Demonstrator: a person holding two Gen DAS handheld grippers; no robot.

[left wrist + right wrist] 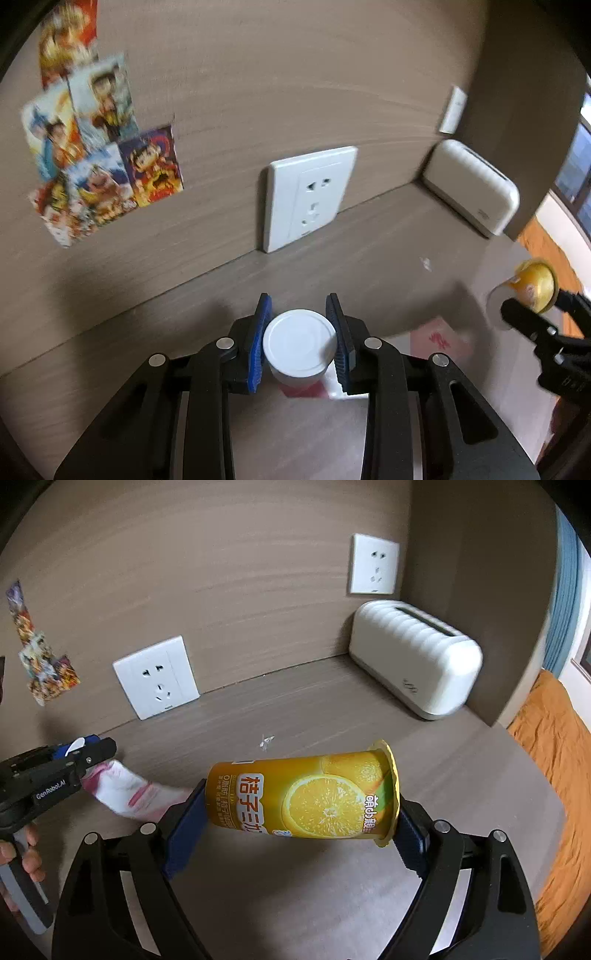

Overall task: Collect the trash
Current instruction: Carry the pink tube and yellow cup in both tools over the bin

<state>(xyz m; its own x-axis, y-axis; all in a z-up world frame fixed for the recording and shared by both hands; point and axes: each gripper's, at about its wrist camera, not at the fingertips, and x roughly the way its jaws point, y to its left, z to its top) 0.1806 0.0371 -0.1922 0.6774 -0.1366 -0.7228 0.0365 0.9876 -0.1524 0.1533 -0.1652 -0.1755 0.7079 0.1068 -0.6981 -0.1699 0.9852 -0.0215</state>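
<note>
My left gripper (300, 345) is shut on a white and pink cup (299, 345), seen from its round white end, held above the wooden desk (369, 258). The cup also shows in the right wrist view (122, 788), lying sideways in the left gripper (79, 751). My right gripper (295, 808) is shut on an orange cup (306, 795) printed with orange slices, held sideways above the desk, its rim to the right. That cup shows at the far right of the left wrist view (533, 286).
A white ribbed box (417, 664) stands in the back right corner. White wall sockets (157, 677) (373, 565) and stickers (92, 155) are on the wooden back wall. A small scrap (266, 740) lies on the desk. An orange cloth (557, 768) lies to the right.
</note>
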